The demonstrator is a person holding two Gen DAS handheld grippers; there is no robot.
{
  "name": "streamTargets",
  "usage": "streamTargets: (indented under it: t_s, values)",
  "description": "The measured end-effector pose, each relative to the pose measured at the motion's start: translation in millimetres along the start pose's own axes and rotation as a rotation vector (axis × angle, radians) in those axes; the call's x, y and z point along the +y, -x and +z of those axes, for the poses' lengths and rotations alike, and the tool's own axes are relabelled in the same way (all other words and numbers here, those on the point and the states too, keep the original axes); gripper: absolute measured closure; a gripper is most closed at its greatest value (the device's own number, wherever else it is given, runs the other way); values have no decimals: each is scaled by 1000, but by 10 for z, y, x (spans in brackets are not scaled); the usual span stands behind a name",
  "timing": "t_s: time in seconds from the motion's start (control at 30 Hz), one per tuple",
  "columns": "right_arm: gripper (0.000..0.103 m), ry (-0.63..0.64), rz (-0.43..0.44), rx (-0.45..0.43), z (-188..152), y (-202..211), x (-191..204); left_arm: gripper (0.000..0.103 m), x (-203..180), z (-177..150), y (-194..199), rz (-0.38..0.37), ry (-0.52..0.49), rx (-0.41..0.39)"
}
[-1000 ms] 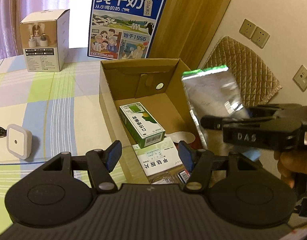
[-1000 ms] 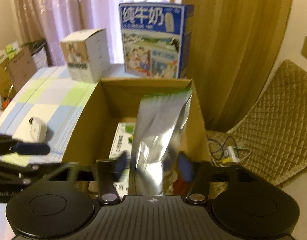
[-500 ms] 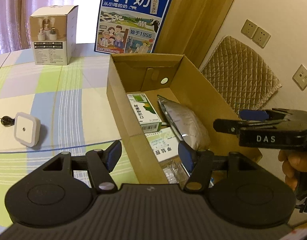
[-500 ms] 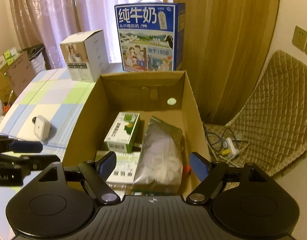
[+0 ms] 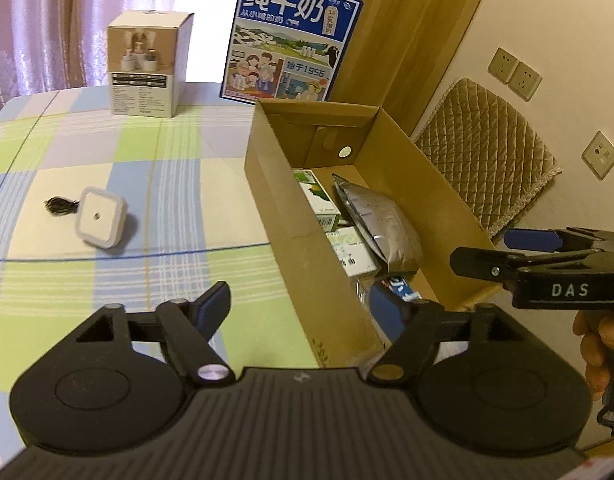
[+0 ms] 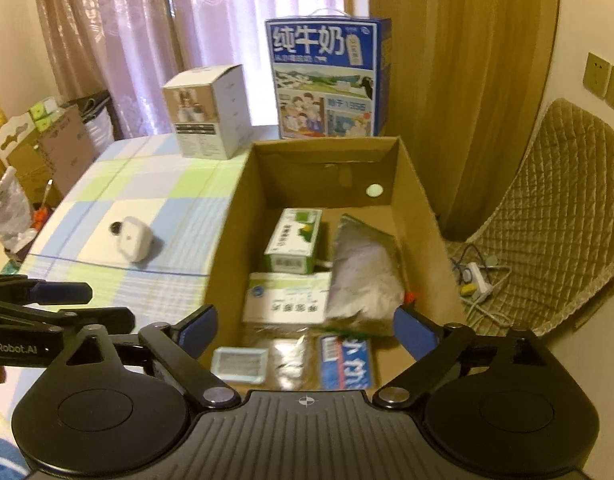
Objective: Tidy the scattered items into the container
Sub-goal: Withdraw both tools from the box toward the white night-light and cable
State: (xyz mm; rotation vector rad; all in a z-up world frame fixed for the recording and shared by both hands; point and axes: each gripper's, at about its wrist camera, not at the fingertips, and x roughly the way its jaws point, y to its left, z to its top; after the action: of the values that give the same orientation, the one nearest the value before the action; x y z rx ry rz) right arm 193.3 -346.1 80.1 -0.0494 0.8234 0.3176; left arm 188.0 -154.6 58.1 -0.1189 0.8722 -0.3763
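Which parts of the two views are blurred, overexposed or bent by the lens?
Left wrist view: window behind the milk carton is blown out, table edge curves. Right wrist view: silver pouch is soft, the corners are dark.

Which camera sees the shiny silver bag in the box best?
The right wrist view: the silver bag lies in full sight inside the cardboard box. In the left wrist view the silver bag appears slanted, partly behind the box's near wall.
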Motion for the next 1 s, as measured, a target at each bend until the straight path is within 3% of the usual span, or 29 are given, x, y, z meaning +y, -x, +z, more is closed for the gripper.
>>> streamTargets:
  t_s: [0.1, 0.37, 0.53, 1.0]
  values:
    - [3, 10, 9, -10, -81, 125, 151, 17, 27, -110, 177, 0, 4, -12]
    - [2, 25, 31, -6, -262, 350, 490, 2, 114, -372, 587, 51, 0, -54]
    - [2, 40, 43, 4, -358, 422, 686, 2, 289, -554, 810, 107, 32, -79]
    - [2, 74, 99, 20, -557, 401, 1183, 1, 809, -949, 1228, 123, 114, -97]
